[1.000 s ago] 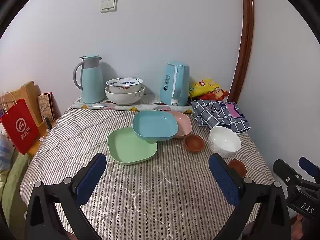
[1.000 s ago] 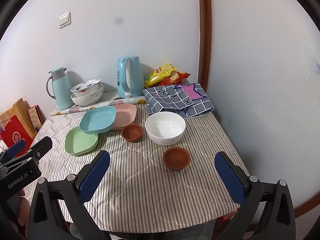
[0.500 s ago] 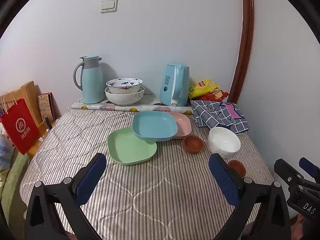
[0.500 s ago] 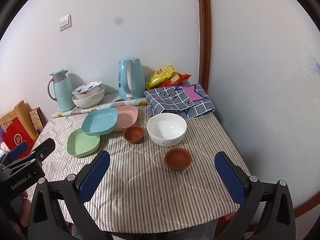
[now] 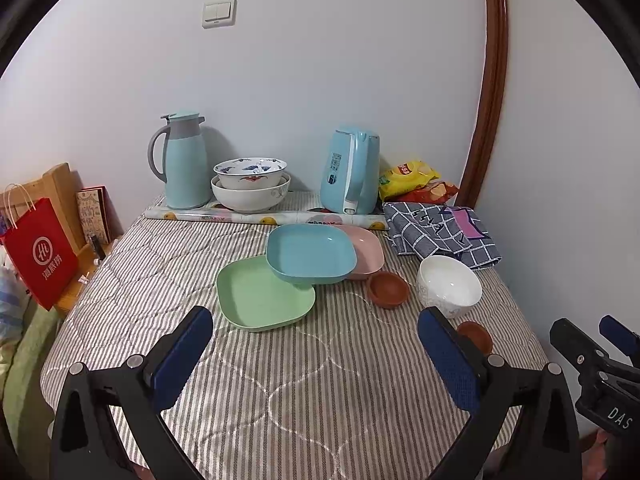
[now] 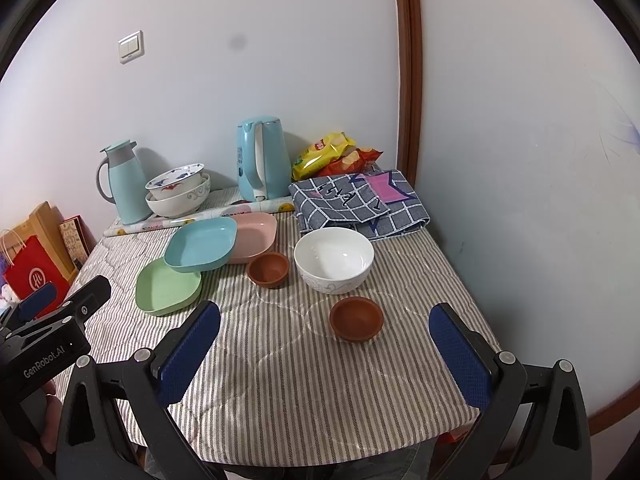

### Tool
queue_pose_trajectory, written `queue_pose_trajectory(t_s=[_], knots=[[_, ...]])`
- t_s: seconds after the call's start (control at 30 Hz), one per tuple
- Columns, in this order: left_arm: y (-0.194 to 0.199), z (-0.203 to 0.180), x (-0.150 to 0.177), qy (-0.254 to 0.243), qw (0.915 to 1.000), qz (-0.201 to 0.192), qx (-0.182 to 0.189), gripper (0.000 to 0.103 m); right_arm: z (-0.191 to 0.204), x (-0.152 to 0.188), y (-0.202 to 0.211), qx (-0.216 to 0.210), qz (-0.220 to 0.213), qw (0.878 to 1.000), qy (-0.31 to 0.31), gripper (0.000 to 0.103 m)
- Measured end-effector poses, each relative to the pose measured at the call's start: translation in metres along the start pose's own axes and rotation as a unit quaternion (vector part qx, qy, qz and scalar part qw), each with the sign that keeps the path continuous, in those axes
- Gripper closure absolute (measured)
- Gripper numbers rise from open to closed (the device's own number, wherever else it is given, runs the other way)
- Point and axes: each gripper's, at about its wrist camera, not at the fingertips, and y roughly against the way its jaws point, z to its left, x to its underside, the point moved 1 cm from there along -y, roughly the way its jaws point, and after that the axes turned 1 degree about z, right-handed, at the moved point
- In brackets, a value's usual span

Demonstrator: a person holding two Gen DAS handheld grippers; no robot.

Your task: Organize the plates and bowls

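Note:
On the striped table a green plate (image 5: 262, 300) lies flat; a blue plate (image 5: 310, 255) rests tilted on it and on a pink plate (image 5: 366, 250). To their right are a small brown bowl (image 5: 388, 289), a white bowl (image 5: 449, 285) and a second small brown bowl (image 6: 356, 317). My left gripper (image 5: 316, 350) is open and empty above the table's near part, short of the green plate. My right gripper (image 6: 326, 350) is open and empty, just short of the nearer brown bowl. The plates also show in the right wrist view: green (image 6: 166, 289), blue (image 6: 200, 245), pink (image 6: 256, 232).
At the back stand a thermos jug (image 5: 184, 160), two stacked patterned bowls (image 5: 250, 186), an electric kettle (image 5: 352, 172), snack bags (image 5: 412, 180), a rolled sheet (image 5: 260, 218) and a folded checked cloth (image 5: 440, 234). A red bag (image 5: 38, 252) stands left of the table. Walls close the back and right.
Both grippers have drifted slightly; the right wrist view shifted a little so the table objects sit slightly further right. Nothing on the table has moved.

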Motion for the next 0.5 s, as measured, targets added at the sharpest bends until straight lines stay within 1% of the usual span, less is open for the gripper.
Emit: queue_pose_trajectory(t_s=[0.5], knots=[[0.0,-0.0012,-0.0007,-0.001,1.0,-0.001,-0.001,0.0,0.0001,0.0005,0.0035,-0.002,-0.003,1.0,0.0,0.0]])
